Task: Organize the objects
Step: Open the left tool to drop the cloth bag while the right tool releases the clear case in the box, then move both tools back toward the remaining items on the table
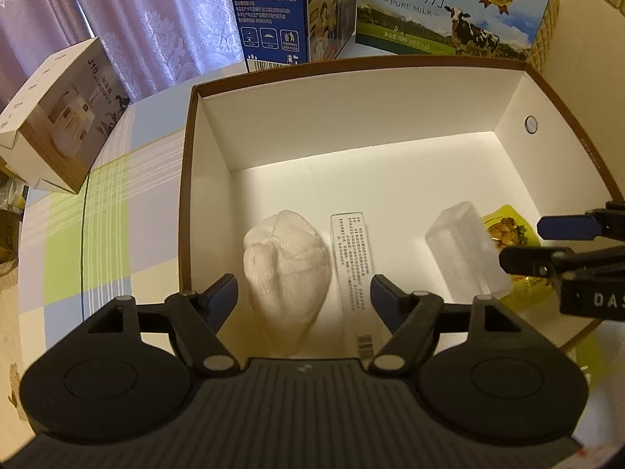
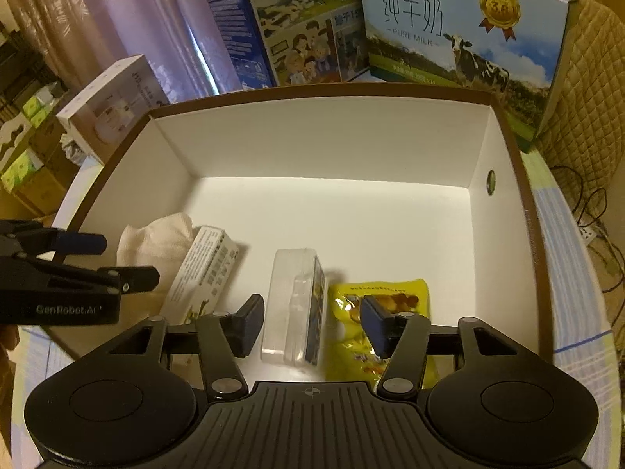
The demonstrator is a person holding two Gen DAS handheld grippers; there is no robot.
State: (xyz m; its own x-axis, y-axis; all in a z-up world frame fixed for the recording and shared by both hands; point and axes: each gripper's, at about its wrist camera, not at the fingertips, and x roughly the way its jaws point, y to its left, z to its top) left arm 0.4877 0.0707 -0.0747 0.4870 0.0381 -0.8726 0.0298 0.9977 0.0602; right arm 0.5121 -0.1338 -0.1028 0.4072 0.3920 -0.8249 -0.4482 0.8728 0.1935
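A white box with a brown rim (image 1: 390,68) (image 2: 312,95) holds a rolled white cloth (image 1: 287,269) (image 2: 156,244), a small white carton (image 1: 351,265) (image 2: 205,269), a clear plastic case (image 1: 466,252) (image 2: 295,305) and a yellow snack packet (image 1: 508,226) (image 2: 381,293), in a row along the near side. My left gripper (image 1: 304,293) is open above the cloth and carton, holding nothing. My right gripper (image 2: 310,320) is open above the clear case, holding nothing. Each gripper shows at the edge of the other's view.
Two milk cartons (image 1: 449,11) (image 2: 461,31) stand behind the box. A small humidifier box (image 1: 66,117) (image 2: 113,109) sits at the left on the checked tablecloth (image 1: 101,215). A quilted chair back (image 2: 590,90) and cables (image 2: 593,215) are at the right.
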